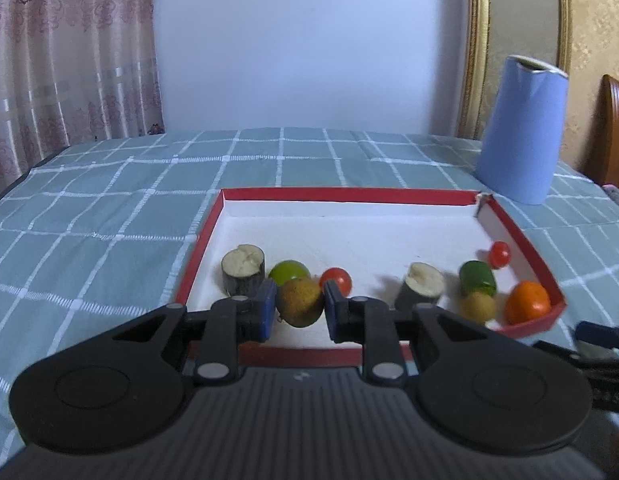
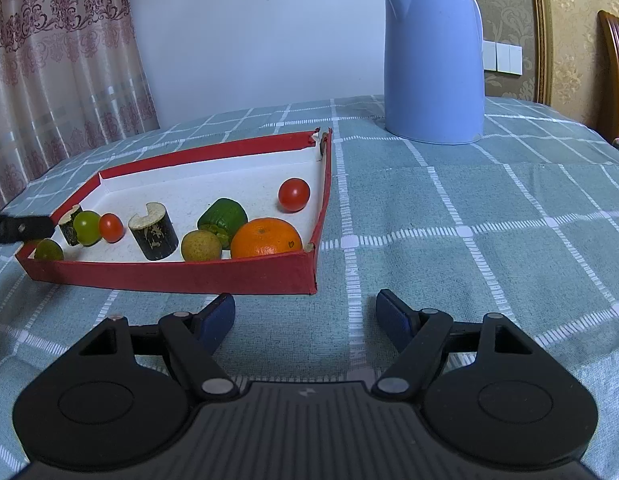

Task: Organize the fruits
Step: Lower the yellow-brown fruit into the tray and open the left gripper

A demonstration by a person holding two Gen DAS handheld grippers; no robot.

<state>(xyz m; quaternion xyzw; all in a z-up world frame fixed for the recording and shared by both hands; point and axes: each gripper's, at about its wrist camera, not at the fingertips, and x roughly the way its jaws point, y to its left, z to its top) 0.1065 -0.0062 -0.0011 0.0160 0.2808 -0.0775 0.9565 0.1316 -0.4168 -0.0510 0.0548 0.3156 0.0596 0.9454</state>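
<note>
A red-walled tray [image 1: 205,236] with a white floor holds the fruits. My left gripper [image 1: 300,308] is shut on a brownish-green round fruit [image 1: 300,302] at the tray's near left. Behind it sit a cut sugarcane piece [image 1: 243,270], a green grape [image 1: 289,272] and a cherry tomato [image 1: 336,279]. At the right lie a second cane piece [image 1: 420,286], a green fruit [image 1: 476,277], a brown fruit [image 1: 477,306], an orange [image 1: 527,302] and another tomato [image 1: 499,254]. My right gripper [image 2: 305,320] is open and empty over the cloth, in front of the tray [image 2: 189,276].
A blue kettle [image 2: 433,64] stands on the checked tablecloth [image 2: 469,220] behind and right of the tray. A curtain hangs at the left, and a wooden chair back [image 2: 615,72] shows at the far right edge.
</note>
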